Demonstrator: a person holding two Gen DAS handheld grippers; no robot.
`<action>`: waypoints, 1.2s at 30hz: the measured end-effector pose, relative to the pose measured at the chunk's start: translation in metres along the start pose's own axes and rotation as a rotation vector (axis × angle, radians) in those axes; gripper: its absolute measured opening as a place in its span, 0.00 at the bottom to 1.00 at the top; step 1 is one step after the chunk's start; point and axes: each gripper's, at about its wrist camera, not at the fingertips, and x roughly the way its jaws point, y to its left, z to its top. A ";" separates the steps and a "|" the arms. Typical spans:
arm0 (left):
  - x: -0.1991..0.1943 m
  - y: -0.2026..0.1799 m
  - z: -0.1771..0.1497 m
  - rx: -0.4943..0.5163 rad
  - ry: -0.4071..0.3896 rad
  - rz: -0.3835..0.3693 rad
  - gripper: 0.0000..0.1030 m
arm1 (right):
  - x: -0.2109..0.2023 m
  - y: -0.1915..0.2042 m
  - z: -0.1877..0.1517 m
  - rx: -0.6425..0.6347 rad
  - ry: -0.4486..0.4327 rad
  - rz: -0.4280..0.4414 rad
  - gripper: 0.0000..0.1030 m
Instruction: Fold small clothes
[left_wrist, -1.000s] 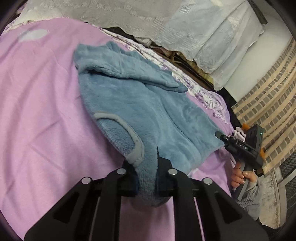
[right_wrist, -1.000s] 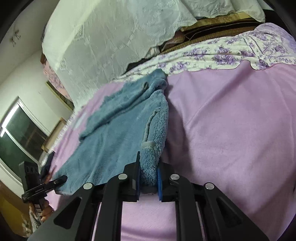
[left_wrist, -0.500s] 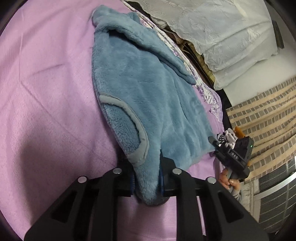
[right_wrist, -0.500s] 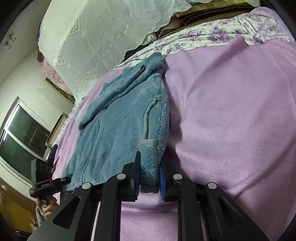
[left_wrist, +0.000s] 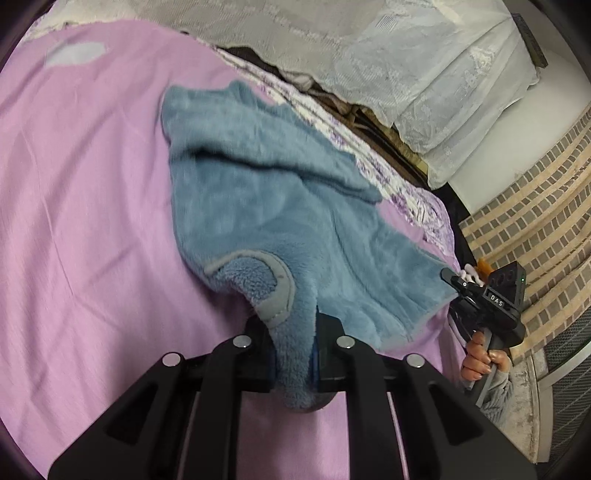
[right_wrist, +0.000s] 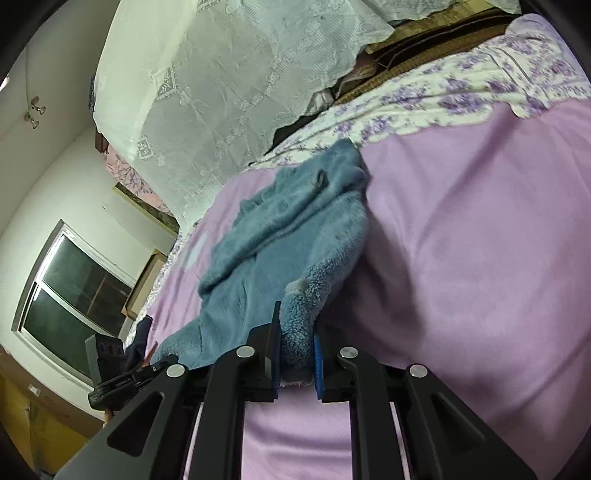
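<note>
Fleecy blue garment (left_wrist: 280, 221) lies on the pink bedsheet (left_wrist: 81, 229), spreading toward 12 o'clock from both claws. Left gripper (left_wrist: 293, 354) pinches a grey-trimmed bunch of it at 6 o'clock; its jaws have just closed further. Right gripper (right_wrist: 295, 354) clamps another corner, also at 6 o'clock.

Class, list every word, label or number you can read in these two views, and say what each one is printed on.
"DAS": white letters on the black body of the right tongs, seen from the left wrist view.
Nothing else readable; the blue fleece garment shows no label or print.
</note>
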 end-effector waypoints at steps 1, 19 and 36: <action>-0.002 0.001 0.003 0.001 -0.006 0.000 0.11 | 0.001 0.001 0.004 0.007 -0.003 0.009 0.13; 0.006 -0.007 0.086 -0.014 -0.096 0.026 0.11 | 0.032 0.026 0.078 0.059 -0.069 0.059 0.13; 0.019 0.014 0.149 -0.069 -0.142 0.047 0.11 | 0.109 0.036 0.144 0.093 -0.106 0.078 0.13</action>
